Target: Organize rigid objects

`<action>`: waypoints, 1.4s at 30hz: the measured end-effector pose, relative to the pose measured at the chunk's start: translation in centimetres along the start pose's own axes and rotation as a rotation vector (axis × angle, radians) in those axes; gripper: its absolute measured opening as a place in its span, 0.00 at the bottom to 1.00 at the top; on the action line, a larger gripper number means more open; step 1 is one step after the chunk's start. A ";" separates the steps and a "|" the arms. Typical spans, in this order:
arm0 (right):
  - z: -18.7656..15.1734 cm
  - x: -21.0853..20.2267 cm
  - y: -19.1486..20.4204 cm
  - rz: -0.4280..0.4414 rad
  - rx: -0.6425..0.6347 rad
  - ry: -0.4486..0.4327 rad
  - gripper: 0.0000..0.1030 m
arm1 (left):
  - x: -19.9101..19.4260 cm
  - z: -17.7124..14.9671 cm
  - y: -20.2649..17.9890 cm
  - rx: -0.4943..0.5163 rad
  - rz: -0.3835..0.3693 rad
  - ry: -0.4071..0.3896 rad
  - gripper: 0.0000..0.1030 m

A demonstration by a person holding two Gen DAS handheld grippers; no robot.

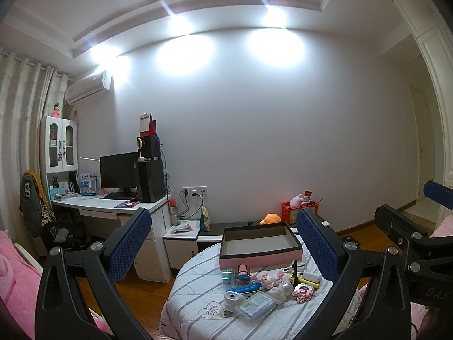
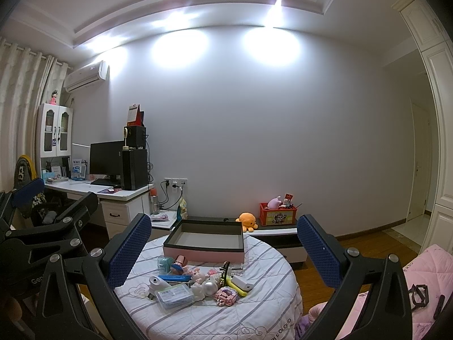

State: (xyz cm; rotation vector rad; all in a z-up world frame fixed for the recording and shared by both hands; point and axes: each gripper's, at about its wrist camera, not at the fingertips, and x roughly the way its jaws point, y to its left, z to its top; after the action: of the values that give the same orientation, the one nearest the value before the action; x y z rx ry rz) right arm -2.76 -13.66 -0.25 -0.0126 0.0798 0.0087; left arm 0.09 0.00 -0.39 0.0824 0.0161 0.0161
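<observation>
nothing is sorted yet: the pink box point(image 2: 204, 244) at the table's point(image 2: 263, 311) far edge sits empty, while the small items point(image 2: 198, 283) lie heaped near the middle. both the left hand-held gripper point(image 1: 223, 249) and right hand-held gripper point(image 2: 223, 252) hang spread wide, well apart from the heap, holding nothing.

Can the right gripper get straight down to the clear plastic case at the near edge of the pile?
Probably yes: the right gripper is open, and the plastic case lies at the pile's near edge, nothing on top.
</observation>
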 end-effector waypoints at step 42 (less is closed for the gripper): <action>0.4 -0.2 -0.1 -0.005 -0.001 0.002 1.00 | -0.6 0.7 -0.1 0.003 -0.001 -0.009 1.00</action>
State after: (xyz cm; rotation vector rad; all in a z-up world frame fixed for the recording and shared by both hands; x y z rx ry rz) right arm -2.89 -13.75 0.21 -0.0139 0.0819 0.0039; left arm -0.45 -0.15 0.35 0.0853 0.0071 0.0152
